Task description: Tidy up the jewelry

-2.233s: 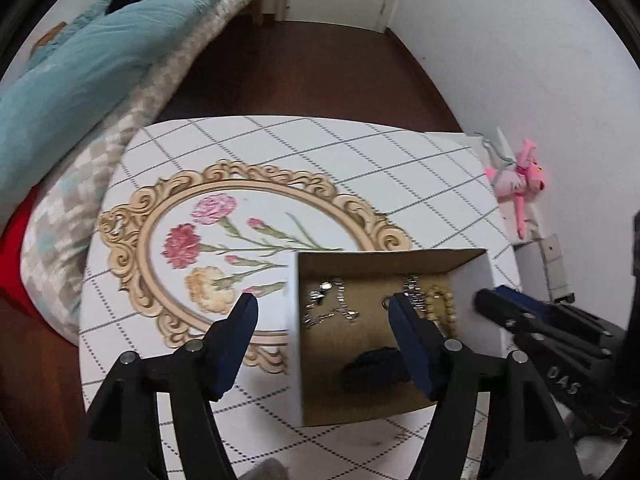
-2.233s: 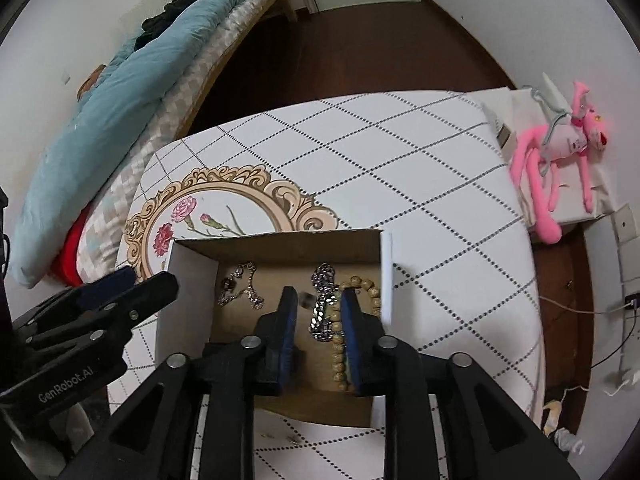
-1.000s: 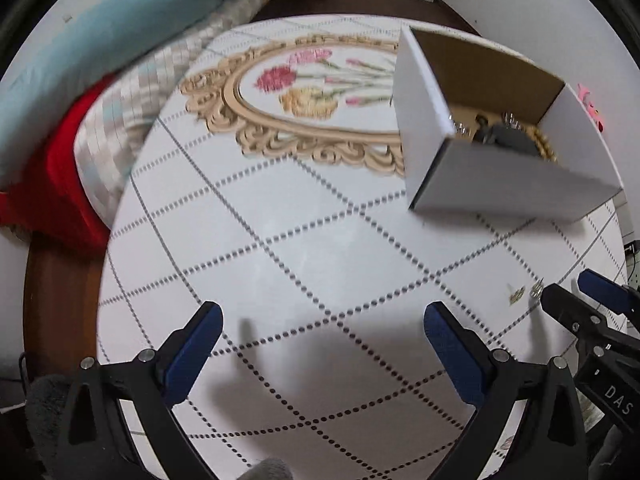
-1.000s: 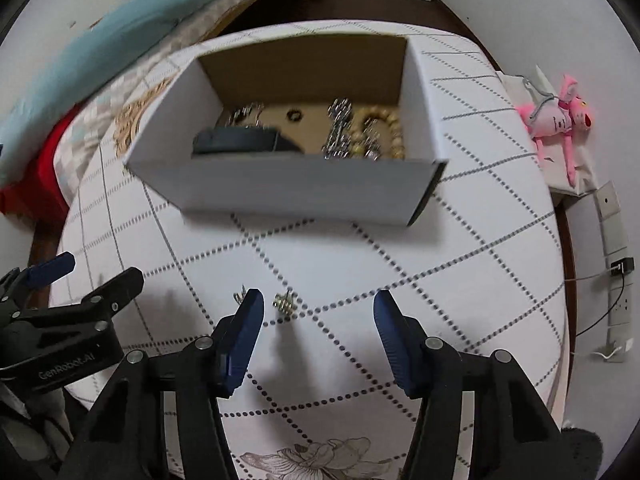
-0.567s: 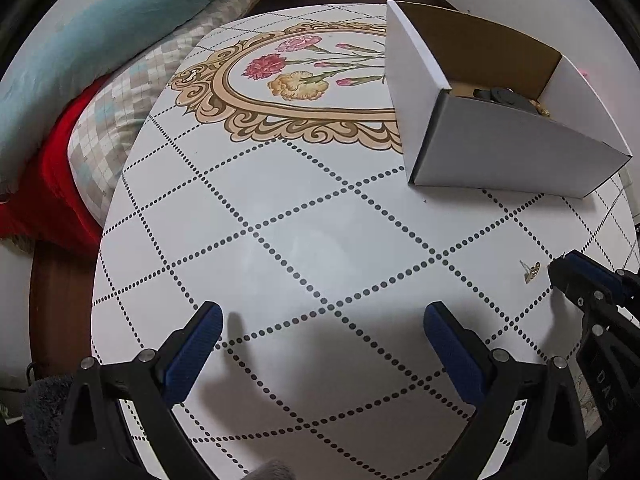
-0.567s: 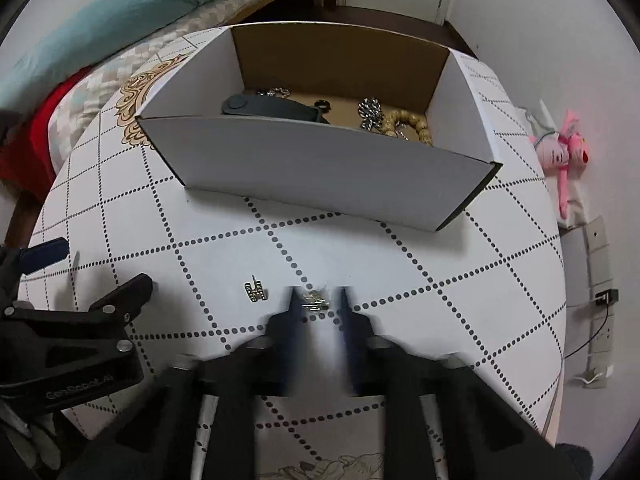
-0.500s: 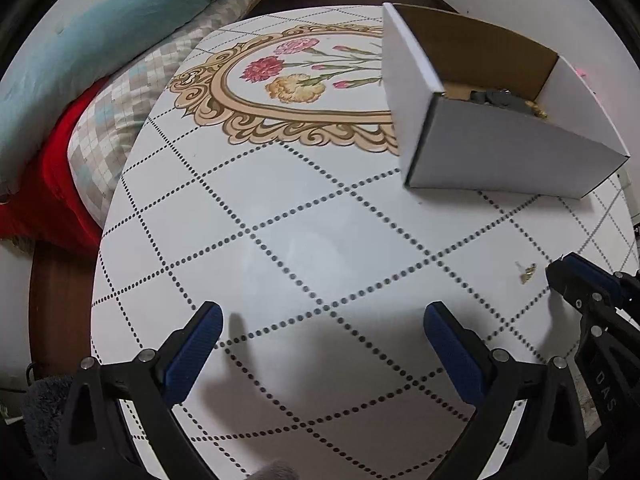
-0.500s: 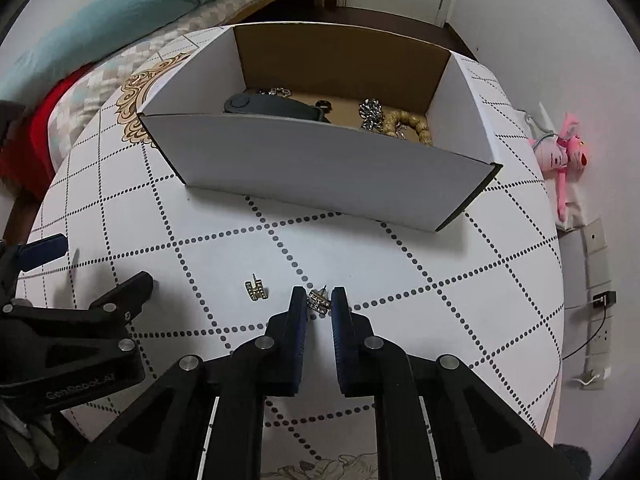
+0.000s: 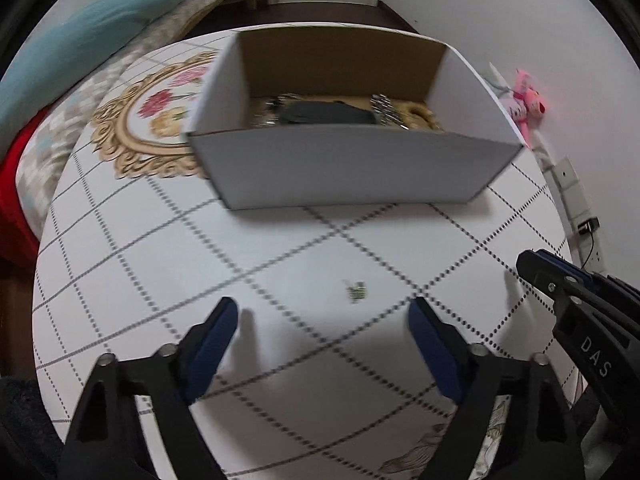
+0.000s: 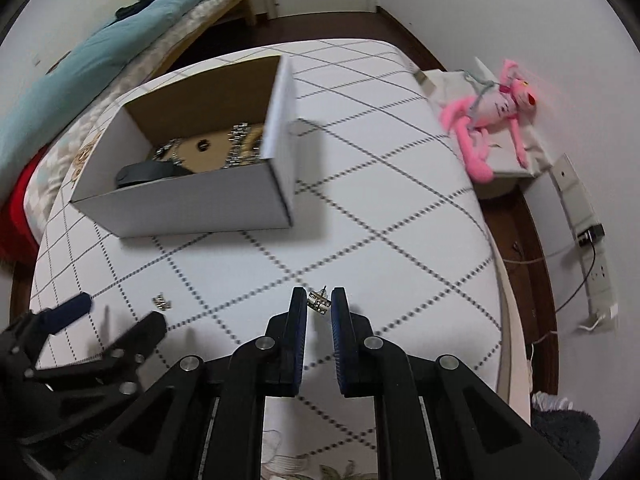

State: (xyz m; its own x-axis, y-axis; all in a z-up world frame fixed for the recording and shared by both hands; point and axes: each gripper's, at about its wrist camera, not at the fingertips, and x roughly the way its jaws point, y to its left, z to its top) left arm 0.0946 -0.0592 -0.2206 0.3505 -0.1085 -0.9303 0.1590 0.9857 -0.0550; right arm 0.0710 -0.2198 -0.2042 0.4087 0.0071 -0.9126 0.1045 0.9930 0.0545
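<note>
One open white cardboard box with brown inside on white checked worktop. Two small silver-gold earrings out of box. First small earring in front of box, clamped between jaws of right gripper. Second small earring lies on worktop in front of box, between wide-apart jaws of left gripper, untouched. Box contents: one dark object, chains, beads; count unclear.
</note>
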